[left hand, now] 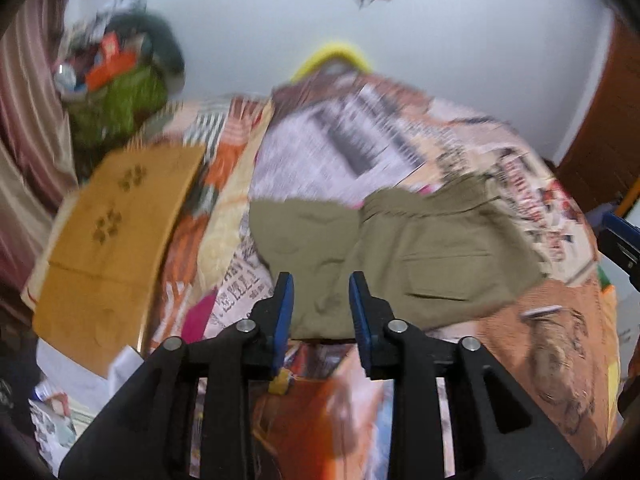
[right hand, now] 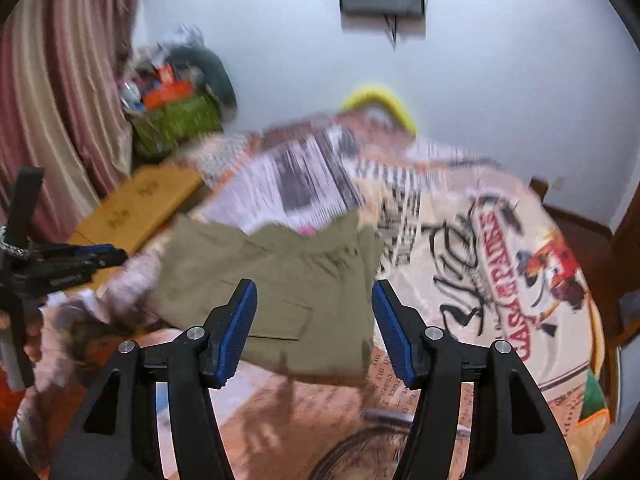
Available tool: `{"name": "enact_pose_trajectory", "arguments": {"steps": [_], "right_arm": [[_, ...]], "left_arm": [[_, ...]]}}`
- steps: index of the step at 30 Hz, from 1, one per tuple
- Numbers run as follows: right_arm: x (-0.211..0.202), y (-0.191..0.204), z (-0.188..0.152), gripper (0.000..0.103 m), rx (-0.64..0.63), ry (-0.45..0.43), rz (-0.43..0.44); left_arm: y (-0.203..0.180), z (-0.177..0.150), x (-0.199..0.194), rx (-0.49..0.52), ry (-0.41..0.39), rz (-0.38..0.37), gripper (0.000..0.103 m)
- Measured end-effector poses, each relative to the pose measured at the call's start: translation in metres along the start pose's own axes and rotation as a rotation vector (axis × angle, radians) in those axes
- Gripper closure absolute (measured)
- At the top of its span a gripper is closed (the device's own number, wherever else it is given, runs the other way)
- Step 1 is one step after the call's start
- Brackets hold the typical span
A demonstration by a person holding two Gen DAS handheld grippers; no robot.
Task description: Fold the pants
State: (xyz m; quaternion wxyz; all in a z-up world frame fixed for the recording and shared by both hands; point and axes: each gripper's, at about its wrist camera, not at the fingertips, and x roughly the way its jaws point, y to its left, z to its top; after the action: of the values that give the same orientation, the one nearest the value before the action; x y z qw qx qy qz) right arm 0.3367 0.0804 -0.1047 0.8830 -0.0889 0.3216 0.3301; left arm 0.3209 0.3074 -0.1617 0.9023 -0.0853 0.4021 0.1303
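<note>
Olive-khaki pants (left hand: 400,256) lie folded into a compact bundle on a bed with a printed cover (left hand: 552,352); they also show in the right wrist view (right hand: 280,280). A flap pocket faces up. My left gripper (left hand: 321,280) is open and empty, hovering just short of the bundle's near edge. My right gripper (right hand: 314,288) is open and empty, jaws wide, above the bundle's near edge. The left gripper also shows at the left edge of the right wrist view (right hand: 104,256). Both views are motion-blurred.
A flat tan cardboard box (left hand: 116,232) lies on the bed's left side. A green basket of clutter (right hand: 176,120) stands by the striped curtain (right hand: 60,100). A yellow object (right hand: 380,100) sits behind the bed. A wooden door (left hand: 608,128) is at right.
</note>
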Motion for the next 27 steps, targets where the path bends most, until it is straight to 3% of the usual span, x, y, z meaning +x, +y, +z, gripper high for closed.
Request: {"name": "enact_pose_trajectory", "arguments": {"steps": [9,15,23,27], "right_arm": [[-0.131,0.045,0.006,0.045,-0.052,-0.274,0.012],[-0.200,0.065,-0.001,0.045,-0.060,-0.423,0.023],[-0.252,0.082,-0.024,0.045,-0.065,-0.501,0.071],[-0.267,0.088,-0.035,0.045,-0.063,-0.527,0.091]], "left_arm": [[-0.035,-0.017,-0.152,0.038,-0.261,-0.087,0.069],[-0.054,-0.049,-0.241,0.076,-0.409,-0.135,0.069],[-0.072,-0.097,-0.323,0.089,-0.566,-0.127,0.067],[-0.077,-0.117,-0.348,0.093,-0.618,-0.134,0.053]]}}
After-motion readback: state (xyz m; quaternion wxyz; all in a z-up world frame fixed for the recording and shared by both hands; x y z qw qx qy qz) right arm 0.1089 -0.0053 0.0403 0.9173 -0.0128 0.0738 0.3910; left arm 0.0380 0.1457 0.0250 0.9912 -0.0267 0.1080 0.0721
